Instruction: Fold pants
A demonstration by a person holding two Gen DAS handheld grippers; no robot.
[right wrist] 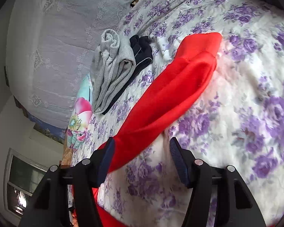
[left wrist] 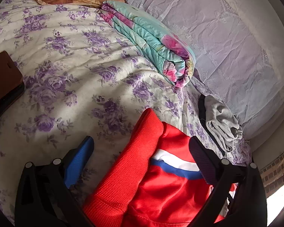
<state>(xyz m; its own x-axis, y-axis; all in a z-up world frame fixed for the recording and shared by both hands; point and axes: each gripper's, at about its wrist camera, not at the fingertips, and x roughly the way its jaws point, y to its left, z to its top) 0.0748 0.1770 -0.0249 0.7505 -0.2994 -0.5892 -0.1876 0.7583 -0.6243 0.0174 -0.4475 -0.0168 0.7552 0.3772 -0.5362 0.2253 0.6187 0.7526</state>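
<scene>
**Red pants between two spread grippers on a floral bedspread**

Straddling the waist end of the red pants [left wrist: 142, 179], the left gripper [left wrist: 142, 149] has its jaws wide apart, and neither pad presses the cloth; a white and blue stripe crosses the fabric just by its right finger. The right gripper [right wrist: 142, 147] stands partly open, with no firm grip: a twisted leg of the red pants [right wrist: 170, 87] runs past its left finger, touching that pad, while the other pad is clear. The pants lie on a white bedspread with purple roses [left wrist: 66, 75]. Beyond them, near the bed's edge, sits a folded grey garment [right wrist: 111, 70] on a dark one [right wrist: 142, 51]. A rolled teal and pink quilt [left wrist: 151, 43] lies farther off, beside a pale lace curtain [left wrist: 227, 37].
</scene>
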